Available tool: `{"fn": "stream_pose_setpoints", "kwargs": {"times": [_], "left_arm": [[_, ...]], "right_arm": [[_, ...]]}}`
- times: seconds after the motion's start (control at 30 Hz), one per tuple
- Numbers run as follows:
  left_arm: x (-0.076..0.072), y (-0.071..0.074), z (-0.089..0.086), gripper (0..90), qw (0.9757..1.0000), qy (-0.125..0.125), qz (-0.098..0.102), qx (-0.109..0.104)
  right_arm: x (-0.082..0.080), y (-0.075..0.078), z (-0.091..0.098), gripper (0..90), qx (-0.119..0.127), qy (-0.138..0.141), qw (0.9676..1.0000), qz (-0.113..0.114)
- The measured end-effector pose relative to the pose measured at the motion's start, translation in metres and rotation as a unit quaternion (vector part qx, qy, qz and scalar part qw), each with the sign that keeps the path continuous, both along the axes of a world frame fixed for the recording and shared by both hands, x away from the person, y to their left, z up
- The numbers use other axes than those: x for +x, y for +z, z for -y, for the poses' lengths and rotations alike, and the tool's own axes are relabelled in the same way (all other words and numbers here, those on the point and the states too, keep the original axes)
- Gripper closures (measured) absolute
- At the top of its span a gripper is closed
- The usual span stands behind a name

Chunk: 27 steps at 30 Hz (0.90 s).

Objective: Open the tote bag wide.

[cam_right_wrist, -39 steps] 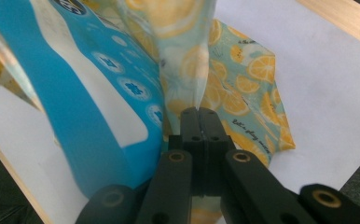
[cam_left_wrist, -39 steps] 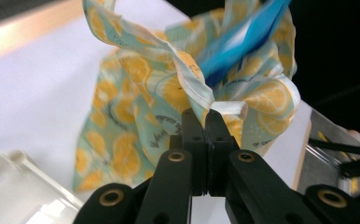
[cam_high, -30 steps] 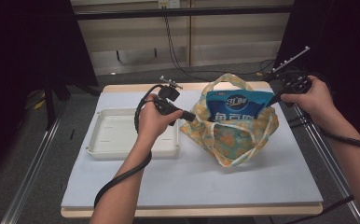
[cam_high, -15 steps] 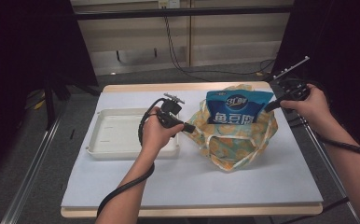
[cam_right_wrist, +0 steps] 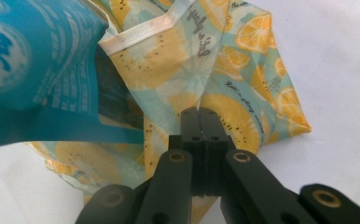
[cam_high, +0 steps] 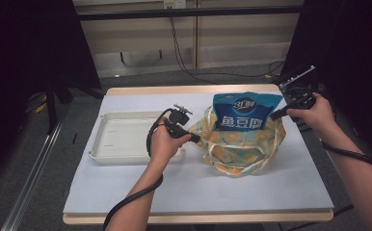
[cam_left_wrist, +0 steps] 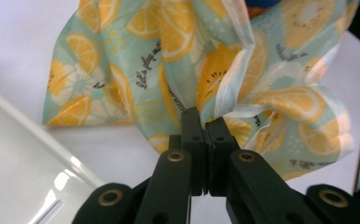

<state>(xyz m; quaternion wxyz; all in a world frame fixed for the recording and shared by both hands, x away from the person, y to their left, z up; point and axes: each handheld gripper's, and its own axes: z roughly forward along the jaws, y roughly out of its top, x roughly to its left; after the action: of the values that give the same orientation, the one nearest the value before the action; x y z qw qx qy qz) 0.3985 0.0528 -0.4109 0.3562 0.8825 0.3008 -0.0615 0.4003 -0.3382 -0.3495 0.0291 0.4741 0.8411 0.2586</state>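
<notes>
Your left claw (cam_left_wrist: 201,122) is pinched tight on a fold of the fruit-print bag (cam_left_wrist: 169,70), right at its pale hemmed edge; the jaws meet with only cloth between them. Your right claw (cam_right_wrist: 200,122) is clamped the same way on the opposite edge of the bag (cam_right_wrist: 201,70), just beside the blue snack pouch (cam_right_wrist: 33,70).

From the high view, the two claws sit on either side of the bag's mouth: the left claw (cam_high: 194,139) at its left rim, the right claw (cam_high: 274,115) at its upper right rim. The bag (cam_high: 242,147) slumps on the tabletop (cam_high: 126,192) between your hands, and the pouch (cam_high: 244,111) stands upright out of it, its top half clear of the cloth.

The line that matters runs from claw to claw across the mouth, with the pouch planted in the middle of it, its long axis pointing up. So the cloth can come down around the pouch only if both rims travel evenly; a lopsided pull would likely tip the pouch toward the slacker side. Your right hand (cam_high: 314,113) is nearer the pouch, almost against its upper corner, while your left hand (cam_high: 165,142) sits lower, near the white tray (cam_high: 121,139), which lies apart from the bag on the left.
</notes>
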Motion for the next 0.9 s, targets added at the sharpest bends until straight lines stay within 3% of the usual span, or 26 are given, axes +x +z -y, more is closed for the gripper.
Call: {"fn": "stream_pose_setpoints", "kwargs": {"times": [0.1, 0.13, 0.23, 0.37, 0.5, 0.6, 0.63, 0.67, 0.73, 0.8, 0.9], "left_arm": [[-0.001, -0.005, 0.001, 89.4, 1.0000, 0.003, -0.006, -0.002], [-0.001, -0.005, 0.001, 89.4, 0.9999, -0.006, -0.005, 0.009], [-0.004, -0.007, 0.004, 89.4, 0.9999, -0.008, -0.008, 0.011], [-0.005, -0.007, 0.004, 88.0, 0.9999, -0.010, -0.011, 0.006], [-0.007, 0.002, 0.002, 70.7, 0.9994, 0.013, -0.009, -0.029], [-0.007, 0.017, 0.001, 50.4, 0.9990, 0.026, 0.024, -0.028], [-0.006, 0.021, 0.000, 45.2, 0.9987, 0.028, 0.025, -0.035], [-0.005, 0.023, 0.001, 43.4, 0.9975, 0.034, 0.027, -0.056], [-0.003, 0.027, 0.005, 40.4, 0.9971, 0.035, 0.039, -0.055], [0.001, 0.025, 0.009, 41.3, 0.9969, 0.035, 0.043, -0.056], [0.007, 0.016, 0.016, 51.9, 0.9967, 0.030, 0.039, -0.064]], "right_arm": [[-0.001, -0.004, 0.000, 90.0, 0.000, 0.002, 1.0000, 0.000], [-0.001, -0.004, 0.000, 90.0, 0.000, 0.002, 1.0000, -0.001], [-0.001, -0.005, -0.001, 90.0, -0.001, 0.001, 1.0000, -0.003], [-0.002, -0.008, -0.002, 90.0, -0.001, 0.007, 1.0000, -0.002], [-0.003, -0.007, -0.002, 90.0, 0.000, 0.002, 1.0000, -0.001], [-0.004, -0.006, 0.000, 90.0, -0.003, 0.006, 1.0000, 0.001], [-0.004, -0.005, 0.000, 90.0, 0.000, 0.002, 1.0000, 0.000], [-0.004, -0.005, 0.000, 90.0, -0.001, 0.002, 1.0000, 0.001], [-0.005, -0.004, 0.001, 90.0, -0.002, 0.003, 1.0000, 0.001], [-0.005, -0.005, 0.001, 90.0, -0.001, 0.003, 1.0000, 0.002], [-0.006, -0.007, 0.001, 90.0, -0.002, 0.001, 1.0000, -0.001]]}}
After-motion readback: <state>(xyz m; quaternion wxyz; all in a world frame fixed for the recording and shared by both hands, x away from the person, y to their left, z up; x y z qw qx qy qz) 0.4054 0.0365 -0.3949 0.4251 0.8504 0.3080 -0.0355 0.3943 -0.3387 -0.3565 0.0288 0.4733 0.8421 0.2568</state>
